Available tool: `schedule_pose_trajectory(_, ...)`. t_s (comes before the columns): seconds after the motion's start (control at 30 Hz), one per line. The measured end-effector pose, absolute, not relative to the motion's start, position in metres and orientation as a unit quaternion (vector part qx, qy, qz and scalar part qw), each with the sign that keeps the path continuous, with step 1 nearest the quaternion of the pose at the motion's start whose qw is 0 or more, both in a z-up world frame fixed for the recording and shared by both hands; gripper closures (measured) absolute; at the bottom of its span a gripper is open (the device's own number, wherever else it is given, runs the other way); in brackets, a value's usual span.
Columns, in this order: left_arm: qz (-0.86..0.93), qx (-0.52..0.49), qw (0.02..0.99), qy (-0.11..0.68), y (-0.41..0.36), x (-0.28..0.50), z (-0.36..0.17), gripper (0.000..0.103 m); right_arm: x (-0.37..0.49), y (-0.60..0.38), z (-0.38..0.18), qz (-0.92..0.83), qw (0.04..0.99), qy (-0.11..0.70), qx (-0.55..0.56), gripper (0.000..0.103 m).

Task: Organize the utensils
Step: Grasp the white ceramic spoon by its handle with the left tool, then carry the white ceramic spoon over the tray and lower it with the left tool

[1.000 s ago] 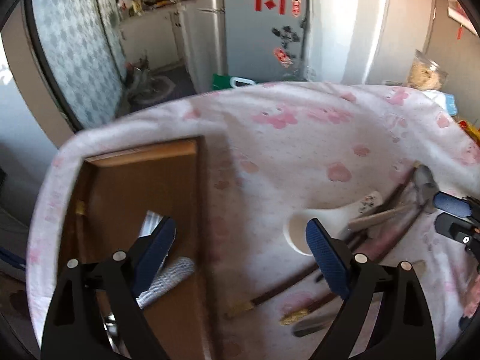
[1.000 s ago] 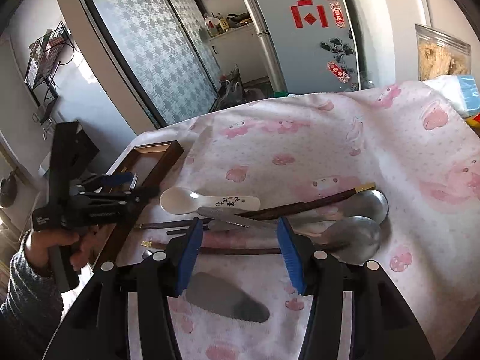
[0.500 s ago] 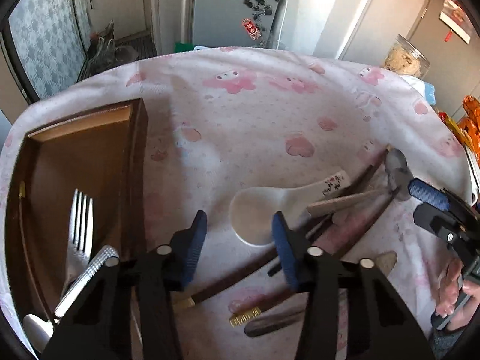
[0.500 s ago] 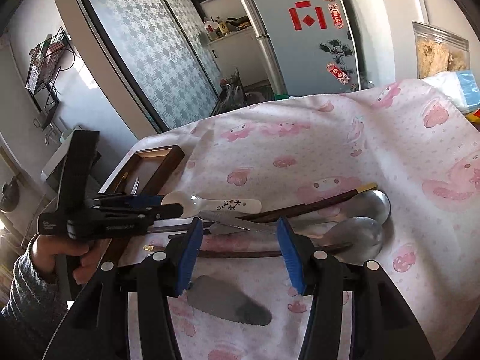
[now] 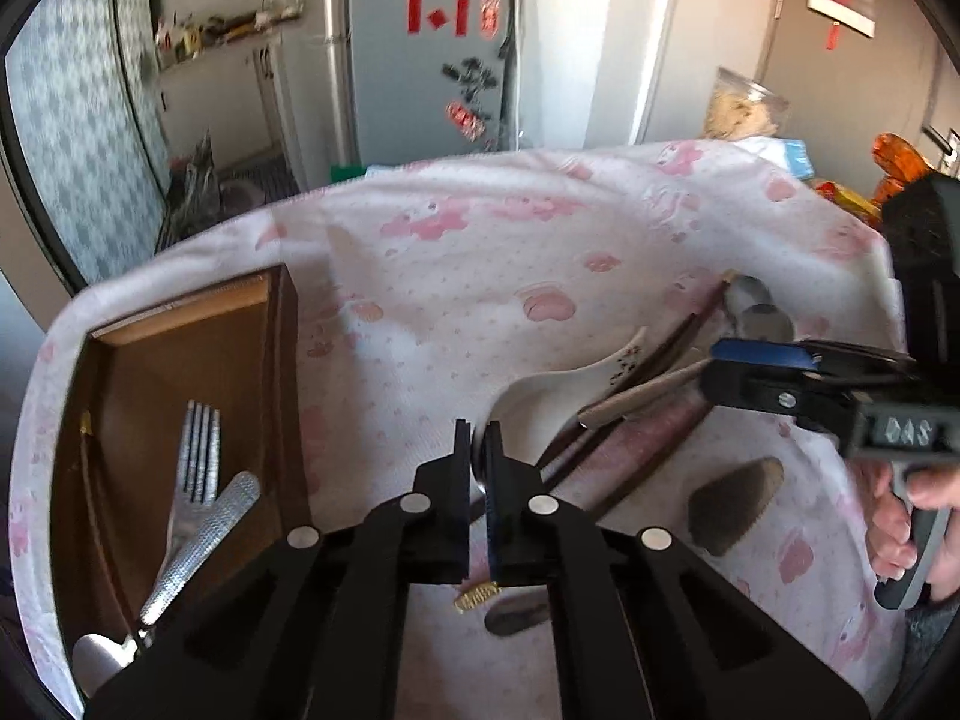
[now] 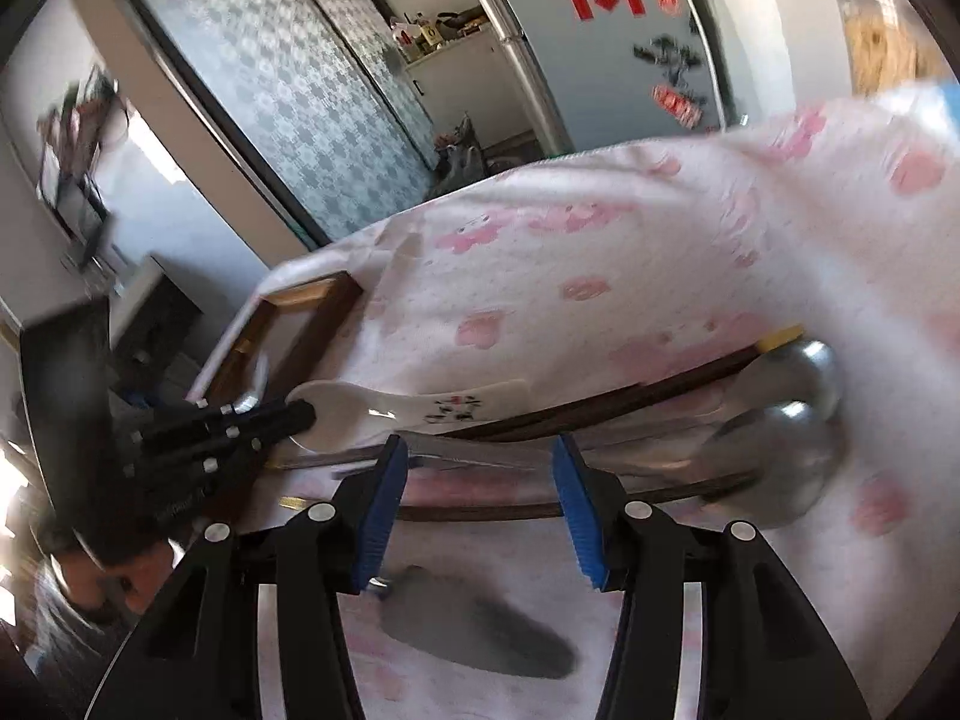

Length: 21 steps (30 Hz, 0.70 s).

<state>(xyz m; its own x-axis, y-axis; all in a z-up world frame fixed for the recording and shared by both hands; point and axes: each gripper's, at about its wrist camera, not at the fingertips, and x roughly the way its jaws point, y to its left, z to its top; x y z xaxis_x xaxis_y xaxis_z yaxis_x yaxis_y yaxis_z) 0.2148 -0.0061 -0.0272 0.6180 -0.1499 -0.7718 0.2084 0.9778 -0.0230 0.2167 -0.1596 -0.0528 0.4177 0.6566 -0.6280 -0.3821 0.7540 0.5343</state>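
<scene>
My left gripper (image 5: 478,450) is shut on the near rim of the white ceramic spoon's (image 5: 540,402) bowl, which lies on the pink-patterned cloth. The same grip shows in the right wrist view, where the left gripper (image 6: 294,414) meets the white spoon (image 6: 390,408). A wooden tray (image 5: 282,360) at the left holds a fork (image 5: 201,456) and a textured metal handle (image 5: 204,540). My right gripper (image 6: 480,510) stands open low over dark chopsticks (image 6: 600,408) and a knife handle (image 6: 468,450), pads not touching them. Two metal spoons (image 6: 792,420) lie at the right.
A grey serrated blade (image 6: 480,630) lies on the cloth under my right gripper. A gold-tipped chopstick end (image 5: 477,594) lies below my left fingers. A jar (image 5: 744,108) and orange items (image 5: 900,162) stand at the table's far right; a fridge (image 5: 420,48) is behind.
My left gripper swung right from above the tray to the white spoon and closed on its bowl rim. My right gripper sank a little toward the utensil pile and rolled, staying open.
</scene>
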Motion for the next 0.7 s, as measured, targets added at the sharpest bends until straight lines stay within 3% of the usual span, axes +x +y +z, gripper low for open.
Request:
schedule_pose_trajectory(0.17,-0.105,0.059,0.907,0.403,-0.010,0.200,-0.027,0.098,0.217,-0.149,-0.048,0.303,0.832,0.439,0.152,0.052)
schedule_pose_trajectory(0.43,-0.120,0.080,0.910,0.388,-0.008,0.187,-0.023,0.098,0.185,-0.096,-0.041,0.294,0.875,0.340,-0.179,0.052)
schedule_pose_trajectory(0.7,-0.149,0.061,0.906,0.391,0.000,0.186,-0.018,0.098,0.182,-0.072,-0.054,0.331,0.854,0.316,-0.247,0.052)
